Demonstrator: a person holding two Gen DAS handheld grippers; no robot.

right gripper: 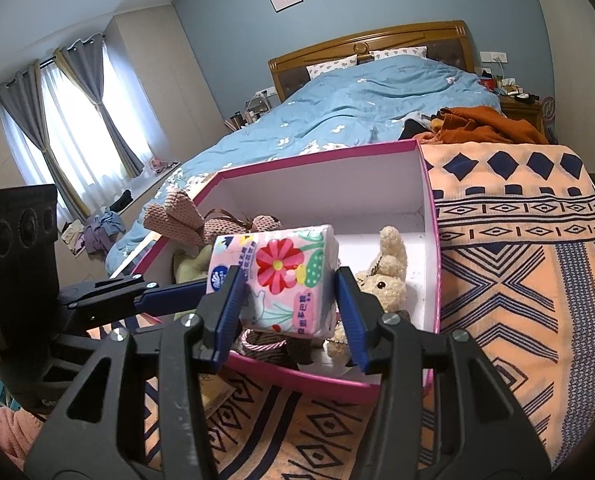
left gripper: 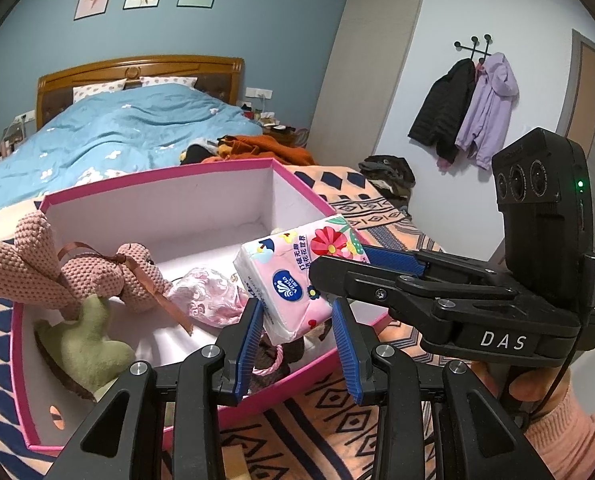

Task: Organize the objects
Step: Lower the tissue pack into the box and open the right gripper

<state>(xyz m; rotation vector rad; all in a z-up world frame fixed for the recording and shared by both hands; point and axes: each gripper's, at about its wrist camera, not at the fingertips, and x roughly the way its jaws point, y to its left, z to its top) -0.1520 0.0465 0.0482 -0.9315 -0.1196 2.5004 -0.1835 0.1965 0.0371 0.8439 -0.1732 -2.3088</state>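
Note:
A pink flowered tissue pack (left gripper: 293, 276) hangs over the near part of an open pink box (left gripper: 157, 178) with white walls. My left gripper (left gripper: 297, 320) is shut on the pack's lower end. My right gripper (right gripper: 290, 280) is shut on the same pack (right gripper: 281, 276), its blue pads pressed on two sides. Each gripper shows in the other's view: the right gripper (left gripper: 349, 268) from the right, the left gripper (right gripper: 193, 290) from the left. Inside the box (right gripper: 317, 158) lie a pink crocheted bunny (left gripper: 97, 272), a green plush (left gripper: 85, 344), a pink wrapped bundle (left gripper: 209, 296), a cream plush bear (right gripper: 385, 276) and a pink rope (right gripper: 261, 346).
The box sits on an orange blanket (right gripper: 517, 260) with dark blue patterns at the foot of a bed with a blue duvet (right gripper: 357, 108). A heap of rust-coloured clothes (right gripper: 481, 124) lies behind the box. Coats (left gripper: 469, 112) hang on the right wall.

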